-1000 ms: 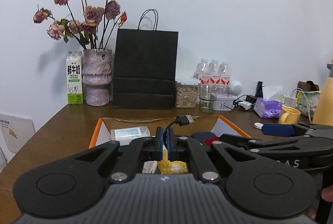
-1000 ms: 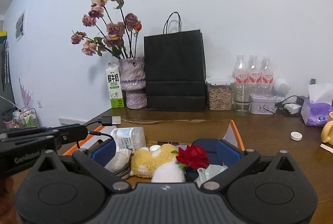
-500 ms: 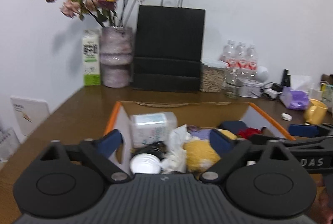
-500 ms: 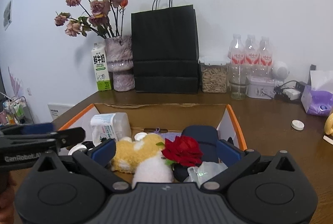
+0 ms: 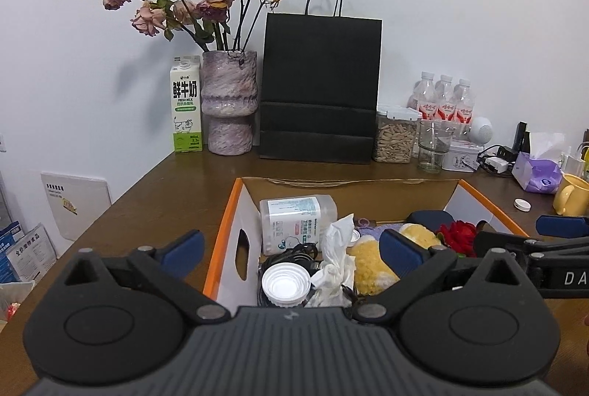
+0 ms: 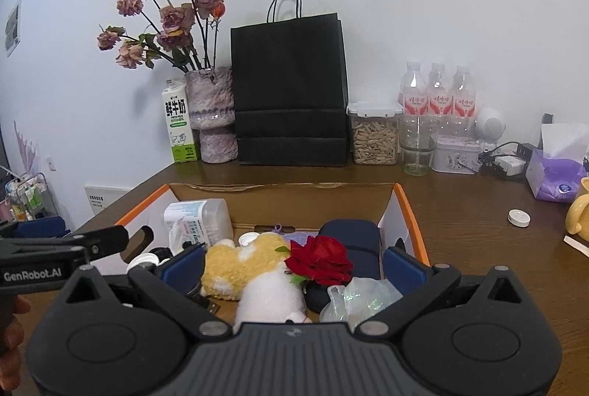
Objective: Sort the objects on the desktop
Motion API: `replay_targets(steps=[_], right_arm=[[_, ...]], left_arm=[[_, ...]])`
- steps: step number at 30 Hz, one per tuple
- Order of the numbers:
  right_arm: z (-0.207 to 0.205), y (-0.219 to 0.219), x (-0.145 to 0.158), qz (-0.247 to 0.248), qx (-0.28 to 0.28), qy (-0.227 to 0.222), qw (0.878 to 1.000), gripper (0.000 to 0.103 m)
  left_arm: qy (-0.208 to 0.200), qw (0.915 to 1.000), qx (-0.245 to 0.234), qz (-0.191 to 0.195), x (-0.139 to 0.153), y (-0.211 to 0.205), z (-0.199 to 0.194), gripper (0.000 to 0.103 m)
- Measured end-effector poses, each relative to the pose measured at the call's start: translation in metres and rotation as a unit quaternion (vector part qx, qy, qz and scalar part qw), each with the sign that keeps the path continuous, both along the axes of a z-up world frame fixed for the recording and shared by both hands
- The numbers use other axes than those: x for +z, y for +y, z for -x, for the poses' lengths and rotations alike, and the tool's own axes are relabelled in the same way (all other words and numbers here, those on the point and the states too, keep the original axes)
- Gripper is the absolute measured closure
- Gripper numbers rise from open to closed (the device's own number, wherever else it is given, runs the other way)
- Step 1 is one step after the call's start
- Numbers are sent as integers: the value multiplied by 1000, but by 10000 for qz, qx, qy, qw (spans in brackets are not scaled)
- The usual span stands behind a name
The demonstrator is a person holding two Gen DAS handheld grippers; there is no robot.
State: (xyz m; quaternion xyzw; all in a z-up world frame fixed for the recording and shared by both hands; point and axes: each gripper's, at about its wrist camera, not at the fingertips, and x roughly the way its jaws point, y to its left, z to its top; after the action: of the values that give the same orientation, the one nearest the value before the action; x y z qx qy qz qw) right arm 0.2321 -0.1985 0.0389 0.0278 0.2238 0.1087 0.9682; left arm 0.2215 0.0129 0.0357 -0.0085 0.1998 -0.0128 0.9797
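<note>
An orange-rimmed cardboard box (image 5: 224, 223) on the brown table holds a clear labelled bottle (image 5: 294, 219), a white cap (image 5: 285, 285), crumpled tissue (image 5: 333, 263), a black cable (image 5: 298, 250), a yellow plush (image 5: 371, 267) and a red rose (image 5: 456, 235). My left gripper (image 5: 291, 245) hangs open over the box's left half, nothing between its pads. Over the right half my right gripper (image 6: 292, 263) is open too, above the rose (image 6: 318, 259), the yellow plush (image 6: 239, 267), a white plush (image 6: 272, 296), a dark blue case (image 6: 349, 241) and clear wrap (image 6: 360, 300).
Along the back wall stand a milk carton (image 5: 186, 108), a vase of dried roses (image 5: 228, 105), a black paper bag (image 5: 318, 90), a snack jar (image 5: 394, 134), water bottles (image 5: 445, 101) and a glass (image 5: 432, 149). At right are purple tissues (image 6: 556, 175), a yellow mug (image 6: 578, 211) and a loose cap (image 6: 518, 217).
My left gripper was shut on the black cable's plug end; it has opened and the cable now lies in the box. Both views have tipped down toward the box.
</note>
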Motion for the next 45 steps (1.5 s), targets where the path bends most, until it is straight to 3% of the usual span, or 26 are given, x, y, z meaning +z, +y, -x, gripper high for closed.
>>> replay_targets(steps=[16, 31, 45], right_arm=[[66, 3, 19, 11, 125, -204, 9997, 0], [173, 5, 15, 323, 153, -294, 9989, 0], [219, 5, 4, 309, 45, -158, 9994, 0]], left_arm=[[-66, 9999, -127, -29, 16, -6, 68, 0], [-65, 9997, -203, -124, 5, -13, 153, 0], [-113, 9998, -74, -128, -8, -15, 197, 0]])
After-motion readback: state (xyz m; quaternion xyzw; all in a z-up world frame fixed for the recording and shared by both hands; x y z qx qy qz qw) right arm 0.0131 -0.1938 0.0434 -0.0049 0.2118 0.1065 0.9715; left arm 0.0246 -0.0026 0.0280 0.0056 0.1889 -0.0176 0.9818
